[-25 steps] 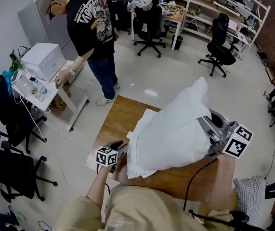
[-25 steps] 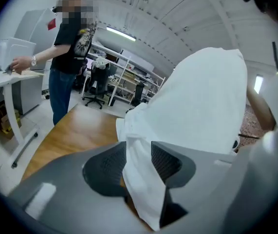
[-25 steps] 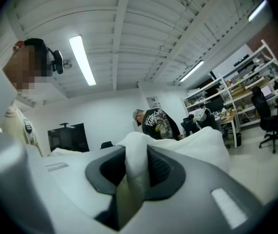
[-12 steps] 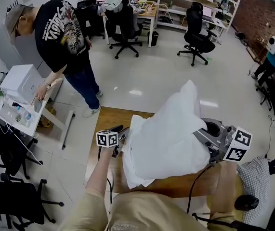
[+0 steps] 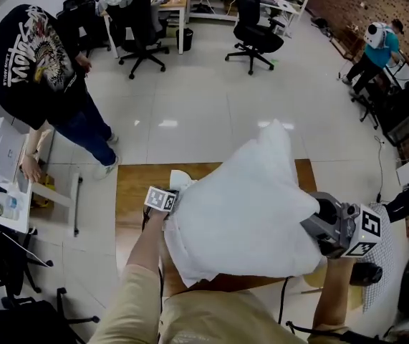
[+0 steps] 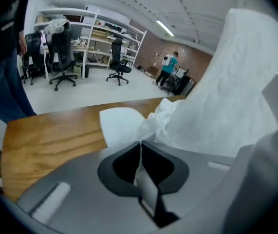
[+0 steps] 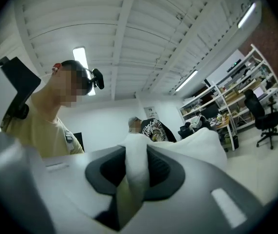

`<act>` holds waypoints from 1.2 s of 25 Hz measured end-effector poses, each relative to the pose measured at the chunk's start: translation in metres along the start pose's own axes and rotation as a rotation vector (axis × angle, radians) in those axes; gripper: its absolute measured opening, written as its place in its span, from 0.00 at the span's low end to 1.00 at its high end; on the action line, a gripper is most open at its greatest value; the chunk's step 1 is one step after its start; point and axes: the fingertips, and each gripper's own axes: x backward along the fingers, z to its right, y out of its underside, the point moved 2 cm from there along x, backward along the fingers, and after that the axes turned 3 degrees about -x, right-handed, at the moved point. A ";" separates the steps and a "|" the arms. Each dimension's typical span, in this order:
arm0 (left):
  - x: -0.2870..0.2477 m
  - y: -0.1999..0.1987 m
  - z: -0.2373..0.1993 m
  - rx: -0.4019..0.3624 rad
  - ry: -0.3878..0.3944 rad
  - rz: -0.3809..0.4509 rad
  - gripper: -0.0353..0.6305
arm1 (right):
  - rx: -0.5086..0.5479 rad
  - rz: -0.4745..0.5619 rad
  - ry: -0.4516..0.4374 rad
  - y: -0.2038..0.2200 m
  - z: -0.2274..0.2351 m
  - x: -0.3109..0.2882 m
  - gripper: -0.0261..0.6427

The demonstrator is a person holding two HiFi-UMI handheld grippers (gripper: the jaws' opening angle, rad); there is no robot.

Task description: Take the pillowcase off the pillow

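Item: pillow (image 5: 254, 206), white, inside its pillowcase (image 6: 123, 126), held up off the wooden surface (image 5: 136, 185) between my two claws, one corner pointing up and away from me. Step in hand: getting purchase on the case's open end; by my reckoning no stripping is done yet. Left claw (image 6: 139, 145): the jaws have just been closing and now stand pressed together on a thin pinch of the pillowcase's loose edge. The edge bunches just past the tips, low at the pillow's left side and near the surface. Right claw (image 7: 133, 155): narrow, clamped on a thick white fold at the pillow's right end (pillow through case, as far as I can tell; the fold fills the gap). Next move, as I judge it: draw the left claw and its hem away from the right claw, which anchors the filling, so the case peels back. Calls for: a firm left grip, since so thin a pinch could slip. The right claw must hold pillow and not merely cloth, or both will travel together.
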 end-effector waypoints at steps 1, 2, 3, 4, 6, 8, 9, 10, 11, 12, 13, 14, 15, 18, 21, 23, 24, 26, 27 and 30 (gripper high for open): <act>-0.008 0.007 -0.012 -0.029 -0.052 -0.031 0.08 | 0.011 -0.005 0.009 -0.004 0.001 -0.001 0.14; -0.014 0.011 -0.021 -0.055 -0.086 -0.046 0.08 | 0.027 -0.018 0.019 -0.007 0.002 -0.004 0.14; -0.017 0.012 -0.026 -0.070 -0.103 -0.045 0.08 | 0.042 -0.032 0.031 -0.010 0.003 -0.008 0.14; -0.017 0.010 -0.029 -0.068 -0.105 -0.028 0.08 | 0.050 -0.043 0.045 -0.013 0.005 -0.013 0.14; -0.008 0.001 -0.028 -0.021 -0.073 0.053 0.08 | 0.031 -0.039 0.072 -0.015 0.012 -0.018 0.14; 0.011 -0.006 -0.018 0.082 -0.006 0.184 0.08 | -0.010 -0.013 0.096 -0.012 0.018 -0.015 0.14; 0.025 -0.008 -0.009 0.143 0.033 0.253 0.12 | -0.025 0.001 0.104 -0.009 0.021 -0.009 0.14; 0.042 -0.011 0.004 0.184 0.065 0.316 0.19 | -0.035 0.012 0.109 -0.006 0.022 -0.001 0.14; 0.060 -0.011 0.021 0.193 0.085 0.369 0.27 | -0.041 0.021 0.111 -0.004 0.024 0.008 0.14; 0.080 -0.010 0.040 0.168 0.089 0.406 0.30 | -0.044 0.028 0.114 -0.002 0.026 0.017 0.14; 0.098 -0.005 0.061 0.123 0.083 0.426 0.33 | -0.045 0.033 0.117 -0.002 0.028 0.023 0.14; 0.115 0.001 0.083 0.074 0.074 0.430 0.36 | -0.045 0.034 0.120 -0.004 0.030 0.029 0.14; 0.127 0.009 0.107 0.035 0.065 0.425 0.40 | -0.045 0.034 0.121 -0.007 0.033 0.034 0.14; 0.139 0.040 0.183 -0.040 0.016 0.394 0.56 | -0.064 0.040 0.094 -0.012 0.045 0.057 0.15; 0.122 0.089 0.253 -0.104 -0.029 0.331 0.72 | -0.092 0.046 0.040 0.003 0.050 0.079 0.15; 0.102 0.121 0.291 -0.097 -0.027 0.301 0.73 | -0.102 0.042 0.007 0.017 0.049 0.090 0.15; 0.090 0.134 0.305 -0.077 -0.025 0.292 0.72 | -0.103 0.039 -0.006 0.021 0.049 0.094 0.15; 0.064 0.154 0.323 -0.027 -0.021 0.271 0.71 | -0.100 0.034 -0.025 0.023 0.049 0.102 0.15; 0.052 0.162 0.328 -0.009 -0.025 0.261 0.69 | -0.099 0.033 -0.030 0.025 0.050 0.107 0.15; 0.026 0.172 0.331 0.016 -0.072 0.254 0.68 | -0.108 0.032 -0.044 0.028 0.057 0.121 0.15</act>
